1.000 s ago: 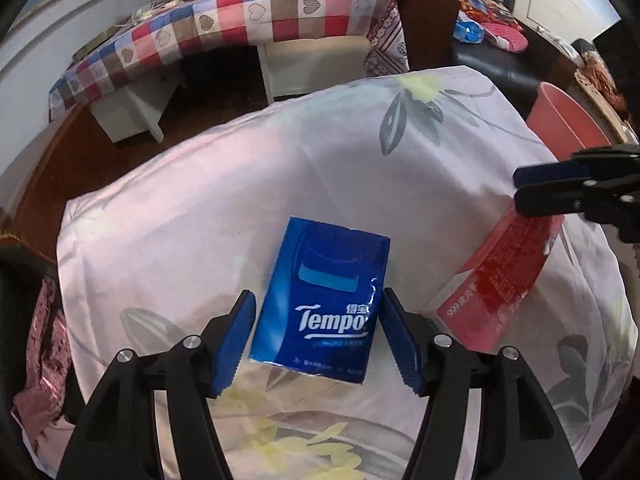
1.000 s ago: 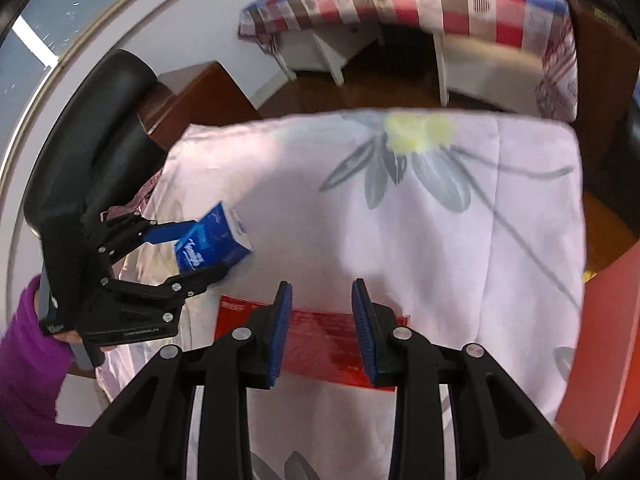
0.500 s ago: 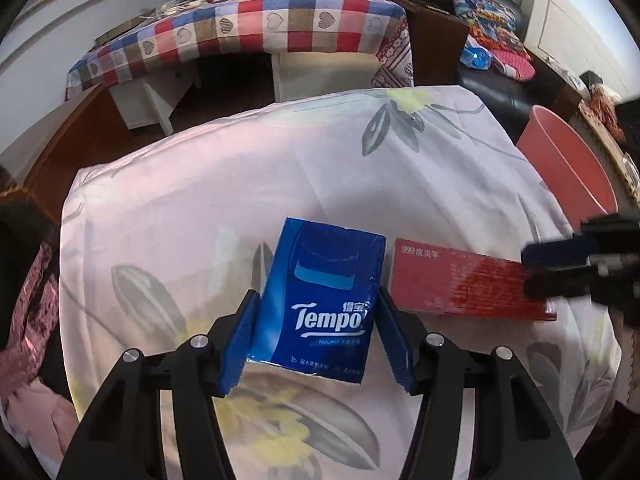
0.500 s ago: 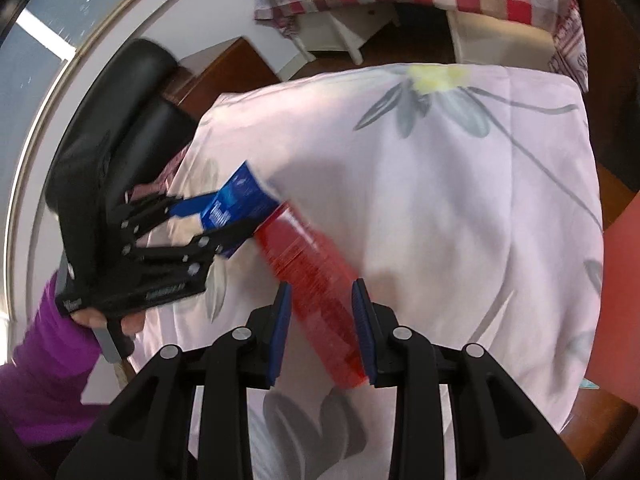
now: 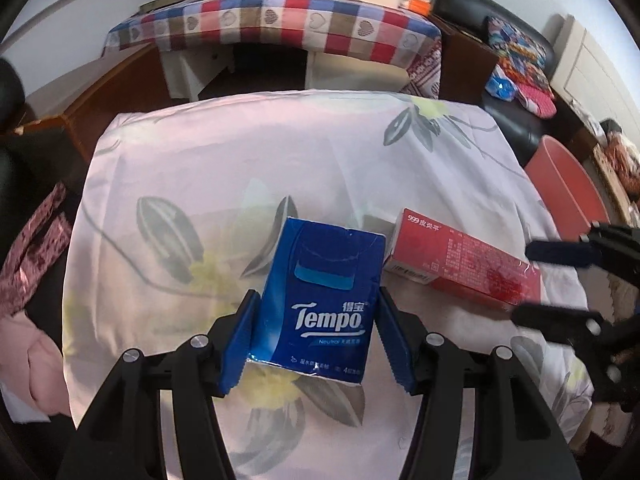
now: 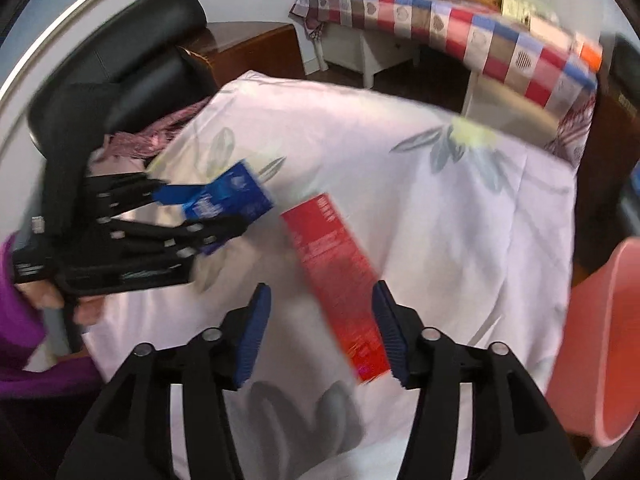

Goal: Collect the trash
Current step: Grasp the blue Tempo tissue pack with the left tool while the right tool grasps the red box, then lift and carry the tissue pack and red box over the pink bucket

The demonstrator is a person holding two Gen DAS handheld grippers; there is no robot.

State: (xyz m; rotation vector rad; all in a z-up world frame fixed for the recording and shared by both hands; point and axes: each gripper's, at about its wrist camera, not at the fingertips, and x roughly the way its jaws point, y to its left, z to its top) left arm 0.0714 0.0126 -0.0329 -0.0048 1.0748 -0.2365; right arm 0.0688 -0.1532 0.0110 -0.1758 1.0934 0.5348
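A blue Tempo tissue pack [image 5: 324, 292] sits between the blue pads of my left gripper [image 5: 316, 340], which is shut on it above the floral cloth. The right wrist view shows the same pack [image 6: 236, 196] in the left gripper [image 6: 208, 216], blurred. A long red box [image 5: 460, 264] lies slanted to the pack's right, its far end between the fingers of my right gripper [image 5: 525, 280]. In the right wrist view my right gripper [image 6: 320, 304] has its jaws opening wide. The red box [image 6: 336, 276] lies between them near the right finger, and the pads do not press on it.
A salmon-red bin [image 5: 560, 196] stands off the right edge of the floral-cloth table [image 5: 240, 152], also seen as the bin [image 6: 600, 340]. A checked-cloth table [image 5: 280, 20] stands behind. A black chair [image 6: 120, 60] is at left. A purple sleeve [image 6: 16, 320] holds the left gripper.
The right gripper's jaws, narrow on the red box before, have spread wide and let it go. The left gripper still grips the blue pack. Both views have rolled and shifted across the cloth.
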